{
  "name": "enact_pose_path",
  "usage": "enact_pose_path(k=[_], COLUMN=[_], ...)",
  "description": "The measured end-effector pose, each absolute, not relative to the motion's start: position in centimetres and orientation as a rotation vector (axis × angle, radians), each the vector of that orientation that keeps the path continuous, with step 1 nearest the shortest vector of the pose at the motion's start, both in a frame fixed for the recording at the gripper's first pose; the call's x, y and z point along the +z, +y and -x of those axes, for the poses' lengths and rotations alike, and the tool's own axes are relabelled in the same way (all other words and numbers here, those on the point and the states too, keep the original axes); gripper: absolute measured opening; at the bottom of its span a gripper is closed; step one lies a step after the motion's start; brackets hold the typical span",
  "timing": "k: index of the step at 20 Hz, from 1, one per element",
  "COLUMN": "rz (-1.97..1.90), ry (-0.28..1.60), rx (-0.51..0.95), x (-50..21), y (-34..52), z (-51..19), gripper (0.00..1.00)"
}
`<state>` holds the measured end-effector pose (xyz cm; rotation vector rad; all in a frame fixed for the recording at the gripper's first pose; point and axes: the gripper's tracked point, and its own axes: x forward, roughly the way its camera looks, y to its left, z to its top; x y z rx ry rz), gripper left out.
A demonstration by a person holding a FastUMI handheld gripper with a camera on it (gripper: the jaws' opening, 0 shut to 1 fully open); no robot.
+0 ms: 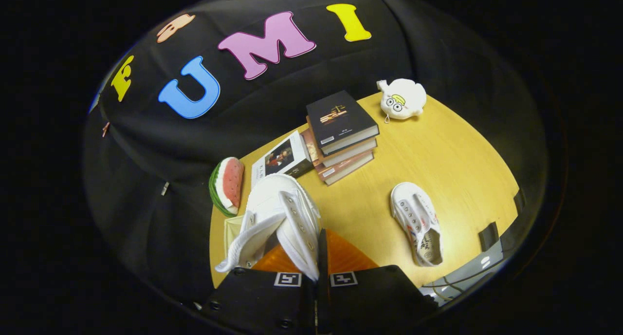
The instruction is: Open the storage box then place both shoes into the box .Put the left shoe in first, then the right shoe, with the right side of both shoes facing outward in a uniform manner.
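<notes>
White shoe is up off the counter, held toe-away with its eyelet flaps splayed, and the hand-held gripper has its fingers pinched together on the shoe's side wall. Right of that shoe the second white shoe lies flat, opening upward. Beyond it, a book stack; left, a watermelon-slice toy.

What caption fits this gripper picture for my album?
Gripper shut on a white shoe, held above the table; the other shoe lies beyond.

Tongs-mounted fisheye, high, facing down at table
</notes>
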<state>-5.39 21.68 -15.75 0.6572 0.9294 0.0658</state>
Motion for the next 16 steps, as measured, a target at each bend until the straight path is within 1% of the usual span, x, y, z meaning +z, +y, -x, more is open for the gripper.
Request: enact_pose_path(k=[4,8,16], rz=[-0.744,-0.712,-0.656], ry=[1.057,1.127,1.143], rx=[0.046,0.020,-0.051], x=[-17.3,-20.0,-24.5], y=[28.3,32.7,36.5], z=[6.6,7.4,6.6], gripper=[0.07,0.07,0.07])
